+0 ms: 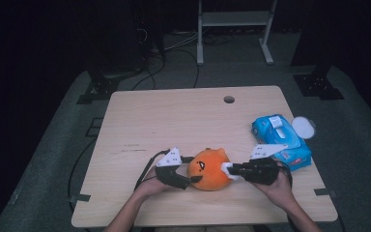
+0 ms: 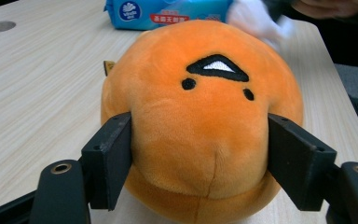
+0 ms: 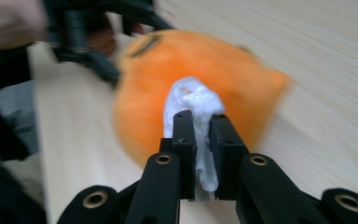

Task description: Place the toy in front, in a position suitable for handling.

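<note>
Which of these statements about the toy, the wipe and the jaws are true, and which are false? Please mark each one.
1. The left gripper has its jaws on both sides of the orange toy. True.
2. The right gripper holds a white wipe between its jaws. True.
3. The toy is blue. False: it is orange, with a black stitched face.
4. The blue pack lies on the left part of the table. False: in the high view it lies near the right edge.
5. The wipe is far from the toy. False: in the high view and the right gripper view it is right at the toy's side.
</note>
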Demonstrator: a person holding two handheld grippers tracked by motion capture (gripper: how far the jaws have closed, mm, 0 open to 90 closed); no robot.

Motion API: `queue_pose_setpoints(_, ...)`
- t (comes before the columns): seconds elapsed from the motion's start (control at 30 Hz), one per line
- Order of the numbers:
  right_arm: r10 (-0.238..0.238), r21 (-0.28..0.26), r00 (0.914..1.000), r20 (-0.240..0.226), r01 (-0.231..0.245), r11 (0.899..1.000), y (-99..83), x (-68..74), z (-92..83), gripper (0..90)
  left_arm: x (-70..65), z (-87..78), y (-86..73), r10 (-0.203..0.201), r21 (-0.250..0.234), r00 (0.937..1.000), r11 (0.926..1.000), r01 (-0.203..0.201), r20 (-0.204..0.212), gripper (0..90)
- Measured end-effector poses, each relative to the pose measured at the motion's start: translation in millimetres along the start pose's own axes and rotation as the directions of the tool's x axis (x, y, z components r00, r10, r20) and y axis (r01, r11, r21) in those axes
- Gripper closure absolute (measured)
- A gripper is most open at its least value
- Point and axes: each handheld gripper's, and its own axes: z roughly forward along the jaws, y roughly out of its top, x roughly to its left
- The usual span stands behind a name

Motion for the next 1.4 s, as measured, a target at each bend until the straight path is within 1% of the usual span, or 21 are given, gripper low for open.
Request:
queue_pose_setpoints(0.03,-0.024,-0.002,0.9991,-0.036,0.024,1.0,4.2,9.1,6.9,81.2,0.8,0.0,-0.2,-0.006,-0.002,1.0,1.0,0.006,-0.002,28.2)
queue_pose_setpoints(0.07,-0.039,-0.001,0.9982,-0.046,0.039,0.999,6.6,13.7,10.6,81.2,1.6,-0.1,-0.6,-0.011,-0.005,0.9999,0.9999,0.011,-0.002,28.1)
queue_pose_setpoints(0.13,-0.086,0.007,0.9959,-0.03,0.086,0.996,13.4,23.3,16.5,81.1,2.5,-0.8,-0.6,-0.019,-0.004,0.9998,0.9998,0.019,-0.003,28.4)
queue_pose_setpoints(0.17,-0.095,0.007,0.9953,-0.021,0.095,0.995,15.5,24.0,17.1,81.1,3.6,-1.5,-0.7,-0.02,-0.001,0.9998,0.9998,0.02,-0.003,28.9)
queue_pose_setpoints(0.27,-0.076,-0.002,0.9971,0.011,0.076,0.997,14.0,15.1,10.8,81.1,4.9,-1.3,-0.6,-0.021,0.0,0.9998,0.9998,0.021,0.0,29.4)
queue_pose_setpoints(0.33,-0.049,0.003,0.9967,0.066,0.048,0.999,6.9,3.2,2.3,81.1,5.6,-0.4,0.0,-0.031,-0.009,0.9995,0.9995,0.031,-0.002,29.4)
queue_pose_setpoints(0.37,-0.032,0.006,0.9965,0.077,0.032,0.999,3.2,-1.9,-1.1,81.1,6.0,0.1,0.3,-0.035,-0.013,0.9994,0.9993,0.035,-0.001,29.3)
queue_pose_setpoints(0.47,-0.012,0.009,0.9976,0.069,0.011,1.0,-2.8,-4.6,-4.4,81.2,4.1,2.0,3.0,-0.028,-0.013,0.9996,0.9995,0.028,-0.01,29.5)
queue_pose_setpoints(0.53,-0.026,0.001,0.9995,0.02,0.026,1.0,0.0,6.1,2.1,81.2,4.4,2.7,4.4,-0.042,-0.012,0.999,0.999,0.042,-0.013,29.9)
queue_pose_setpoints(0.6,-0.07,0.01,0.9975,-0.011,0.07,0.997,5.7,20.2,14.2,81.2,3.6,4.2,5.3,-0.044,-0.01,0.9988,0.999,0.044,-0.021,30.0)
queue_pose_setpoints(0.7,-0.138,0.027,0.9904,-0.009,0.138,0.99,13.7,33.7,25.2,81.2,5.4,2.5,3.9,-0.052,-0.005,0.9984,0.9987,0.052,-0.023,30.7)
queue_pose_setpoints(0.77,-0.144,0.022,0.9896,0.003,0.144,0.989,14.7,31.6,22.5,81.1,6.6,1.3,2.5,-0.056,-0.003,0.9982,0.9984,0.056,-0.021,31.1)
queue_pose_setpoints(0.87,-0.092,0.011,0.9945,0.049,0.092,0.996,7.5,16.5,7.9,81.2,7.4,0.9,1.5,-0.052,-0.003,0.9985,0.9987,0.052,-0.019,31.2)
queue_pose_setpoints(0.93,-0.043,0.003,0.9949,0.091,0.043,0.999,0.5,2.4,-3.6,81.2,8.2,0.8,0.8,-0.057,-0.006,0.9983,0.9984,0.057,-0.015,31.2)
queue_pose_setpoints(0.97,-0.023,-0.001,0.9947,0.1,0.023,1.0,-2.0,-3.0,-6.7,81.1,8.6,0.9,0.6,-0.057,-0.007,0.9983,0.9983,0.057,-0.013,31.1)
queue_pose_setpoints(1.03,0.002,-0.005,0.9964,0.085,-0.002,1.0,-4.6,-7.6,-7.1,81.1,7.4,0.9,1.2,-0.059,-0.004,0.9982,0.9982,0.059,-0.01,29.0)
queue_pose_setpoints(1.13,-0.017,0.018,0.9976,0.068,0.015,1.0,-4.0,-1.6,1.5,81.1,4.9,0.2,3.2,-0.06,-0.01,0.9981,0.9981,0.06,0.01,21.0)
queue_pose_setpoints(1.23,-0.032,0.008,0.9989,0.034,0.031,0.999,0.8,10.0,8.2,81.1,1.3,3.3,4.1,-0.055,-0.018,0.9985,0.9983,0.055,-0.005,25.0)
queue_pose_setpoints(1.3,-0.07,0.005,0.9975,0.009,0.069,0.998,7.6,21.6,16.7,81.1,-1.7,4.6,5.6,-0.04,-0.015,0.9991,0.9991,0.04,-0.014,25.5)
queue_pose_setpoints(1.33,-0.099,0.011,0.9951,0.009,0.098,0.995,11.0,26.8,21.0,81.1,-2.9,4.2,5.7,-0.025,-0.005,0.9994,0.9997,0.025,-0.023,26.3)
queue_pose_setpoints(1.4,-0.135,0.02,0.9906,0.025,0.134,0.991,15.7,32.1,24.3,81.1,-2.6,2.1,4.4,-0.026,0.006,0.9991,0.9996,0.027,-0.033,28.7)
